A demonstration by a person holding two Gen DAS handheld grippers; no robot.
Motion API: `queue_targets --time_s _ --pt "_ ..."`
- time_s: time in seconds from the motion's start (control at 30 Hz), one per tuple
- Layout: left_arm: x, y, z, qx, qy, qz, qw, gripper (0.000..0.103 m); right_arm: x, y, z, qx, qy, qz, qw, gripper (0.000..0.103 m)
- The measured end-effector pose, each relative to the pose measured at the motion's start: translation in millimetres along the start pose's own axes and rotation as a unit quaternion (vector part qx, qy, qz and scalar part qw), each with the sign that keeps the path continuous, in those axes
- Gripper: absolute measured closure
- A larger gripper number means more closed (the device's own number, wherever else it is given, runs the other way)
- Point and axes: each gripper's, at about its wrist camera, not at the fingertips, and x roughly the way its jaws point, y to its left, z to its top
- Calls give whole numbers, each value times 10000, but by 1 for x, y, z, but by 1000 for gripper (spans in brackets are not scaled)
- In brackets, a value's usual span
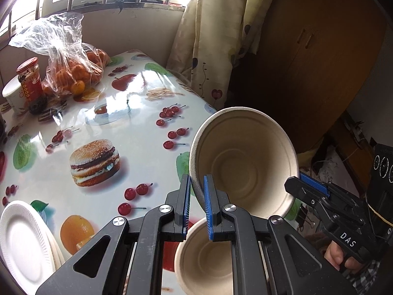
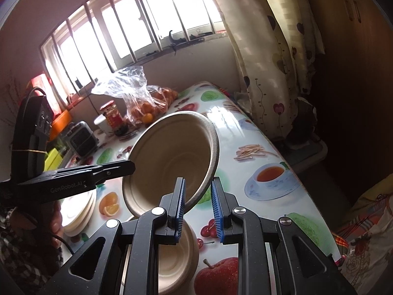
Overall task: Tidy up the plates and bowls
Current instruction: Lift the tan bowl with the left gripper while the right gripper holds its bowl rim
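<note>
A beige pulp bowl (image 1: 245,162) (image 2: 172,157) hangs tilted above the table, its opening turned toward the cameras. My left gripper (image 1: 196,206) is shut on its near left rim; in the right wrist view that left gripper (image 2: 130,167) reaches in from the left. My right gripper (image 2: 199,209) is shut on the opposite rim and shows as the right gripper (image 1: 294,184) at the bowl's right edge. A second beige bowl (image 1: 206,258) (image 2: 176,258) stands on the table right below. A stack of white plates (image 1: 22,241) (image 2: 78,211) lies to the left.
The fruit-print tablecloth (image 1: 137,113) covers the table. At its far left are a bag of oranges (image 1: 73,73), a red-lidded jar (image 1: 30,81) and a white cup (image 1: 12,95). A small grey appliance (image 2: 81,137) stands beyond. The curtain (image 2: 270,49) hangs past the right table edge.
</note>
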Motion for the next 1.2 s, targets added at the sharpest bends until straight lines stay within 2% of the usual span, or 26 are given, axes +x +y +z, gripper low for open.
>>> queue_targets --time_s 0.6,1.2 --pt "-26 2 -38 -67 -35 54 10000 92 -19 20 -28 39 28 152 9999 82" --pt "-27 3 -78 -255 207 -18 9995 91 -29 26 -55 128 131 177 9997 82"
